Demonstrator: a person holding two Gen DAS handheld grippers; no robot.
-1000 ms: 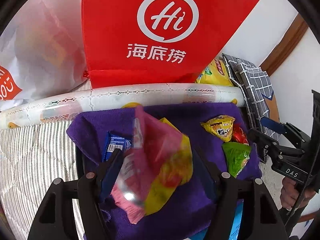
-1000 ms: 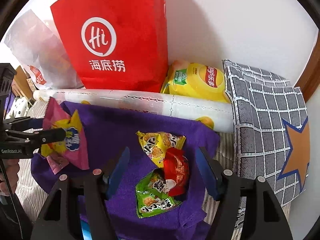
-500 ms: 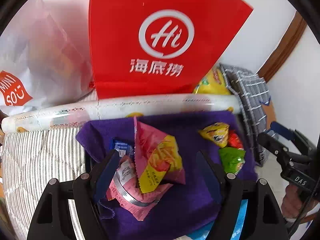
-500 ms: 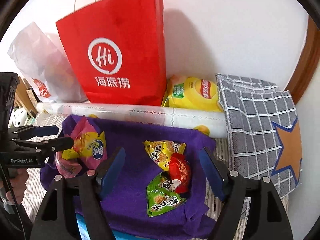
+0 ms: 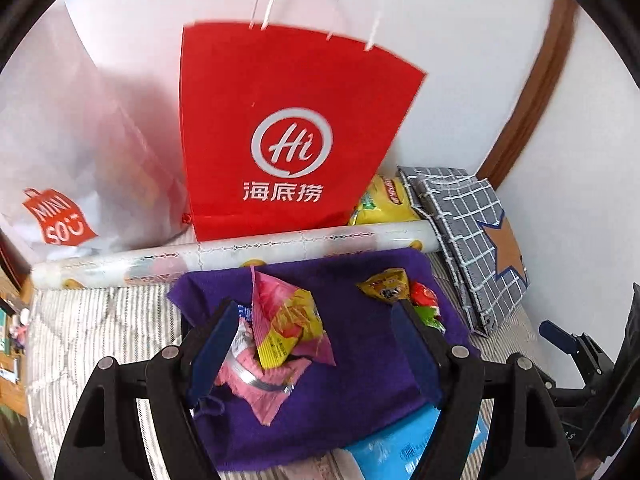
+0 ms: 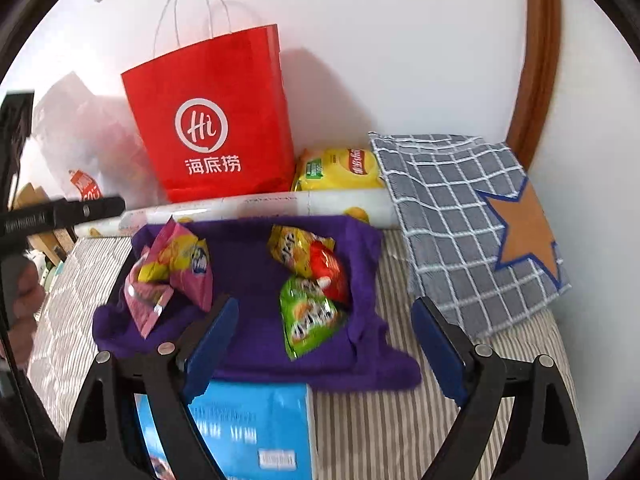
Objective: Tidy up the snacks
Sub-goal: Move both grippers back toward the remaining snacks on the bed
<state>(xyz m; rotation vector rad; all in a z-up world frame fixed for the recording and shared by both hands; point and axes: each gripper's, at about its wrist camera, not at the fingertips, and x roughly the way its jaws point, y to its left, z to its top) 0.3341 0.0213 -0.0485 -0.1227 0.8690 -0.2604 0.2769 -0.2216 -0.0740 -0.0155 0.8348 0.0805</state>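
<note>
A purple cloth (image 5: 360, 364) (image 6: 248, 256) lies on the striped bed. At its left lie pink-and-yellow snack bags (image 5: 286, 320) (image 6: 176, 264), one over another pink bag (image 5: 260, 384). At its right lie a yellow packet (image 6: 296, 248), a red packet (image 6: 330, 268) and a green packet (image 6: 308, 316). My left gripper (image 5: 316, 348) is open and empty, above the pink bags. My right gripper (image 6: 324, 344) is open and empty, near the cloth's front edge.
A red paper bag (image 5: 288, 136) (image 6: 216, 128) and a white plastic bag (image 5: 72, 152) stand against the wall. A rolled sheet (image 5: 224, 256), a yellow chip bag (image 6: 340, 168) and a checked pillow (image 6: 472, 216) lie behind. A blue box (image 6: 248, 428) lies in front.
My left gripper let go of the pink-and-yellow bag, which now lies on the cloth. Both grippers have pulled back and up from the cloth.
</note>
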